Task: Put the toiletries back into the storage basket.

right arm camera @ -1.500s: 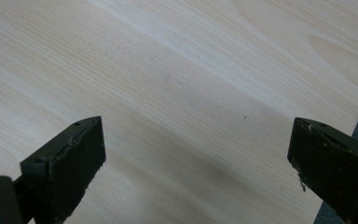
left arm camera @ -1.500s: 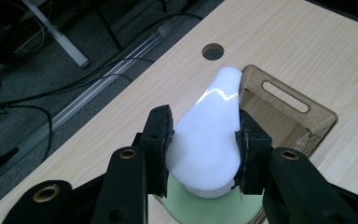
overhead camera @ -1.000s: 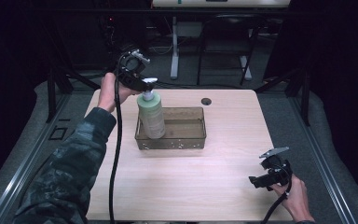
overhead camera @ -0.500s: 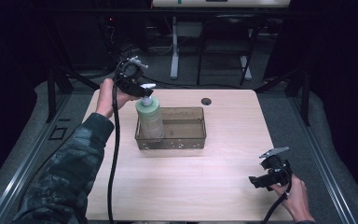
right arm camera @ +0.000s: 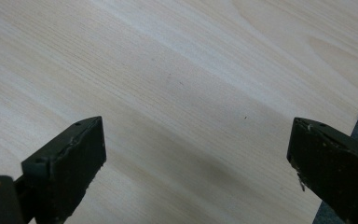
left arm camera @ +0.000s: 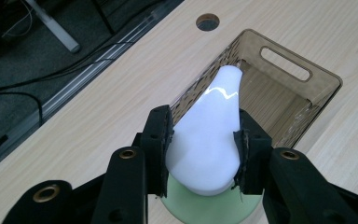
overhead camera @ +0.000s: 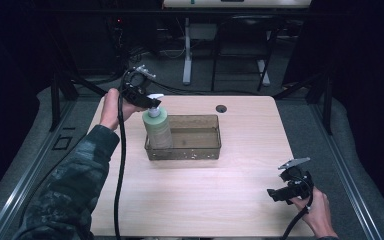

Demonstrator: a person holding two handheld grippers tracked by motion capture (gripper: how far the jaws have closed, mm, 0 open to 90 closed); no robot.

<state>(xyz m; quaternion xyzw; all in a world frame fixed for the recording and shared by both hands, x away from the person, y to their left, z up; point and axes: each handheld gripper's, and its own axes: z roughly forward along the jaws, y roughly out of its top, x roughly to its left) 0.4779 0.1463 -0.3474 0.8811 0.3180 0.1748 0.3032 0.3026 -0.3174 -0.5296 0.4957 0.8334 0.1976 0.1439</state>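
Left tool (left arm camera: 204, 154) is pinching the white pump head of the soap bottle (overhead camera: 157, 127), probably for a straight vertical carry, parked at the bin's (overhead camera: 200, 152) 9 o'clock end. Right tool (overhead camera: 280, 192) sits spread wide at the table's (overhead camera: 205, 195) 4 o'clock, likely just waiting.

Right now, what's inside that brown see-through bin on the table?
The bin holds a green pump bottle at its left end, with the left gripper clamping its white pump head. The rest looks bare; the floor beneath the bottle is hidden.
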